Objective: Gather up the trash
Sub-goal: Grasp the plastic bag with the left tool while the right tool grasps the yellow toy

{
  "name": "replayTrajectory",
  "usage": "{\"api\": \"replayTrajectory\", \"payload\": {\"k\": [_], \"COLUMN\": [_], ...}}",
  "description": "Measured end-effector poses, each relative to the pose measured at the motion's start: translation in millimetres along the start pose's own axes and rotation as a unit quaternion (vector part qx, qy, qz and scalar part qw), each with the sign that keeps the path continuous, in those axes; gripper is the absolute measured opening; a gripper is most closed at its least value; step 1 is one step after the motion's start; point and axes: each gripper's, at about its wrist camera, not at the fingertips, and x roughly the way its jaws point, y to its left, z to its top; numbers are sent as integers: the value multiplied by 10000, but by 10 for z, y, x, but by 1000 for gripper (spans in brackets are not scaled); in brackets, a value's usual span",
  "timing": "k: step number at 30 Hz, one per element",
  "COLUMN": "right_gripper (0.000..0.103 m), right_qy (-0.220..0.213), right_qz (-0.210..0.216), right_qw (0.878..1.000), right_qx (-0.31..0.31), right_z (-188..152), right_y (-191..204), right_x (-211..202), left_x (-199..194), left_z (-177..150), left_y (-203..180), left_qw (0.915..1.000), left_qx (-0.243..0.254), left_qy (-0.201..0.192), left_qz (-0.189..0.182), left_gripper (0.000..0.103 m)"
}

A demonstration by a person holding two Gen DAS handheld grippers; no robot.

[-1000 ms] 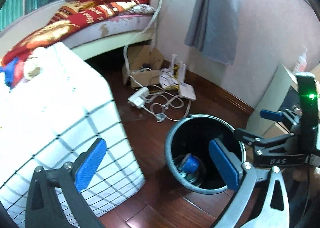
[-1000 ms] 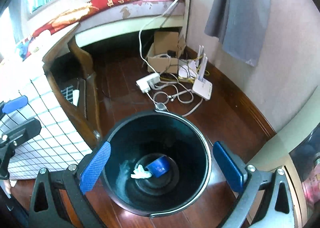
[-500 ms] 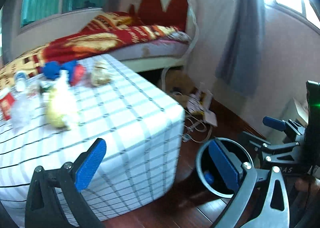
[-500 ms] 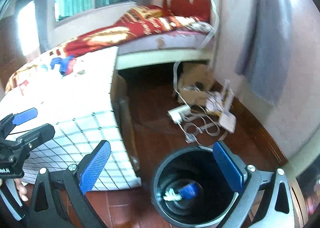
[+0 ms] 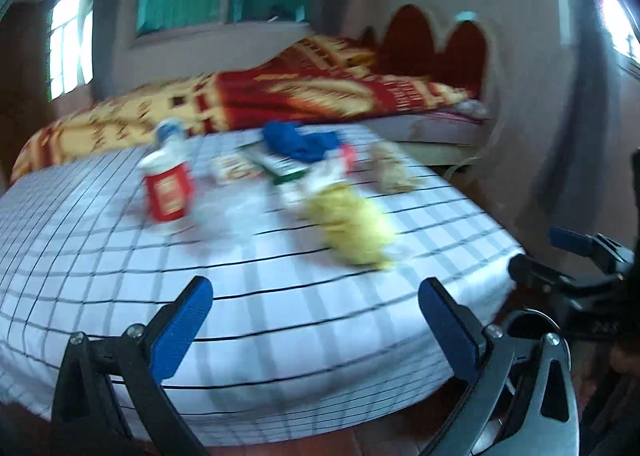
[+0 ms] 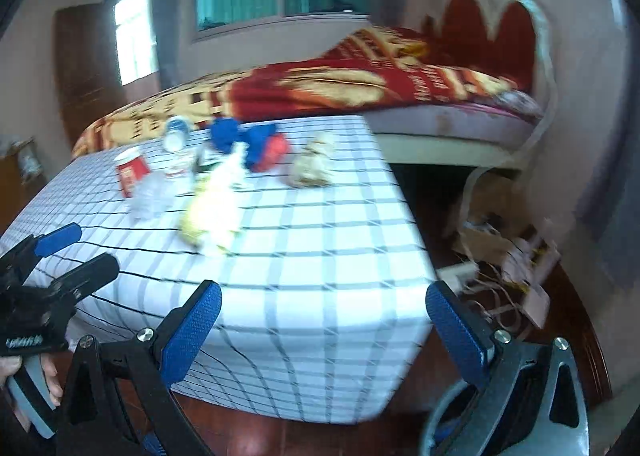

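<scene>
Trash lies on the checked tablecloth [image 5: 280, 296]: a yellow crumpled wrapper [image 5: 352, 228] [image 6: 212, 215], a red-labelled paper cup [image 5: 168, 191] [image 6: 132, 173], a crumpled clear plastic [image 6: 150, 197], a beige paper wad [image 5: 390, 169] [image 6: 310, 169], a green-and-white box [image 5: 280, 167] and a blue cloth [image 5: 298, 141] [image 6: 244, 139]. My left gripper [image 5: 316, 328] is open and empty over the table's near edge. My right gripper [image 6: 324, 332] is open and empty at the table's corner. The black bin's rim [image 5: 532, 316] [image 6: 444, 416] shows low on the right. Both views are motion-blurred.
A bed with a red-and-gold blanket [image 5: 320, 95] stands behind the table. Cardboard boxes, routers and cables [image 6: 508, 264] clutter the wooden floor by the right wall. A grey curtain [image 5: 576, 95] hangs at right. A hand [image 6: 36, 380] holds the other gripper's handle.
Both grippers have lifted away from the bin and swung up and left toward the table top. The bin has dropped to the lower right edge. Both stayed open.
</scene>
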Motion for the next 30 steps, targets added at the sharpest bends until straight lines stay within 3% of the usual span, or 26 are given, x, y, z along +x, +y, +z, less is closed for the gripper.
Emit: {"api": "replayTrajectory", "payload": {"k": [4, 7, 10, 16, 20, 23, 26, 27, 28, 30], "right_gripper": [94, 86, 84, 77, 61, 61, 61, 60, 47, 40], "right_qy": [-22, 64, 150, 460, 475, 485, 473, 493, 498, 444], "right_qz": [266, 392, 480, 594, 742, 814, 851, 901, 943, 955], "right_qw": [9992, 9984, 9974, 9947, 9941, 9937, 9938, 9935, 9932, 9933], "right_qx": [-289, -392, -512, -695, -632, -597, -542, -499, -471, -482], "right_z": [152, 235, 295, 326, 350, 366, 392, 400, 404, 401], "right_y": [340, 503, 573, 650, 649, 675, 686, 679, 675, 674], "right_x": [254, 458, 651, 1049, 1137, 1184, 1230, 1252, 1257, 1212], "left_x": [226, 366, 485, 782, 946, 1001, 1038, 1036, 1040, 1014], "left_z": [55, 107, 169, 291, 345, 358, 370, 363, 359, 336], "left_y": [343, 463, 558, 565, 542, 574, 612, 626, 630, 651], "left_qw": [9986, 9981, 9975, 9985, 9988, 9983, 9979, 9978, 9977, 9977], "left_qx": [-493, -555, -663, -482, -375, -473, -535, -552, -557, -551], "left_qy": [143, 77, 31, 188, 254, 303, 357, 375, 393, 392], "left_qz": [103, 243, 252, 173, 171, 151, 100, 50, 26, -59], "left_gripper": [96, 93, 93, 85, 81, 79, 69, 61, 53, 43]}}
